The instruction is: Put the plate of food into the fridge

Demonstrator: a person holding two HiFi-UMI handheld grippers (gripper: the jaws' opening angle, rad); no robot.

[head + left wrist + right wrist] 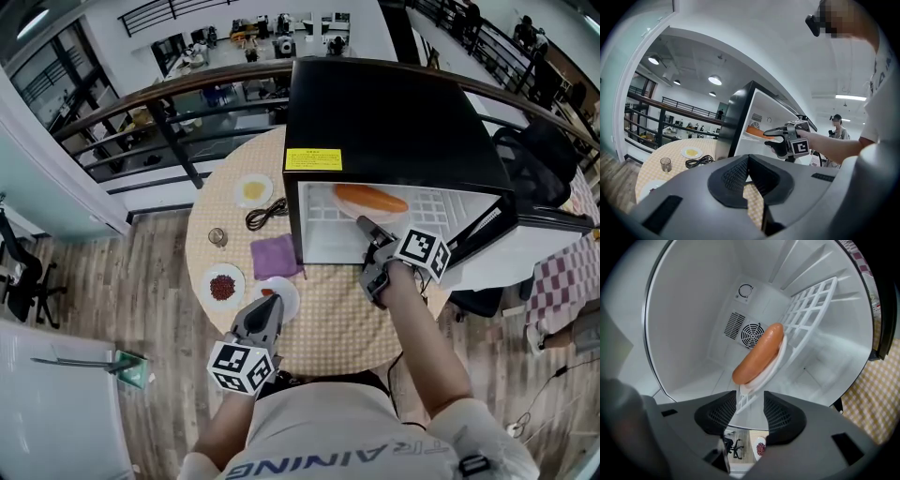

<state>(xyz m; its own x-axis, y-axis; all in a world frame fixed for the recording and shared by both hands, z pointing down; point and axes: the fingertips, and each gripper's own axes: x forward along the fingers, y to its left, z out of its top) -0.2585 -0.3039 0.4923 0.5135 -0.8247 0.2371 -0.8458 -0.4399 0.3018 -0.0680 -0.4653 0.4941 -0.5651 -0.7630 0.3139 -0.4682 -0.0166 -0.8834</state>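
Observation:
The black mini fridge (375, 103) stands open on the round table (328, 319). A white plate (776, 365) carrying an orange sausage (757, 355) rests on the wire shelf (811, 310) inside; the head view shows the sausage (370, 200) there too. My right gripper (750, 401) is open at the fridge mouth, its pads apart on either side of the shelf's front edge and not touching the plate; it also shows in the head view (364, 225) and the left gripper view (768, 138). My left gripper (265, 305) hovers shut and empty over the table's near side, its pads (736, 176) meeting at the tips.
The fridge door (487, 230) hangs open to the right. On the table lie a purple cloth (275, 255), a black cable (265, 216), a glass (217, 237), a plate of red food (223, 286), a plate of yellow food (253, 190) and a white plate (286, 298) by my left gripper.

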